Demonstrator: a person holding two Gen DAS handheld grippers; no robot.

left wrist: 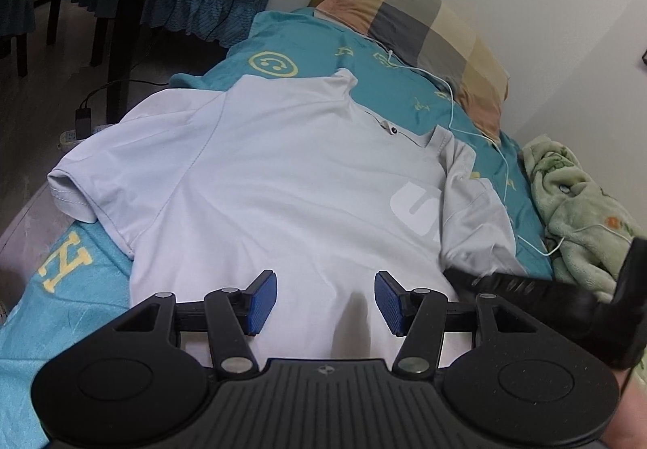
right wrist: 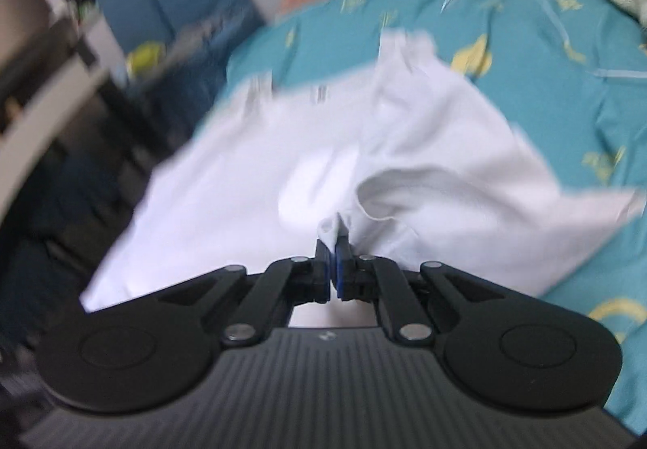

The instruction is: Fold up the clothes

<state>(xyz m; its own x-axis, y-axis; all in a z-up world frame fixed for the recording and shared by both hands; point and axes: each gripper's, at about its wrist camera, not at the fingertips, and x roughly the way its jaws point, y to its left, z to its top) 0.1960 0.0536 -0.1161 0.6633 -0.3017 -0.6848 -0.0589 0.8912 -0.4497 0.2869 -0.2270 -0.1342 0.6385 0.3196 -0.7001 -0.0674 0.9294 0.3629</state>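
Shirt [left wrist: 283,174] on bed [left wrist: 64,287]: right gripper [right wrist: 333,267] clamps its right sleeve fold; left gripper [left wrist: 325,301] hovers wide apart, empty.

You had the shirt [left wrist: 283,174] lying on the bed [left wrist: 72,279], its collar toward the pillow [left wrist: 424,24] at the far end by the wall. A crumpled blanket [left wrist: 578,202] sat to the shirt's right. Your left gripper [left wrist: 325,297] hung over the near hem; your right gripper [right wrist: 332,263] sat at the shirt's near edge.
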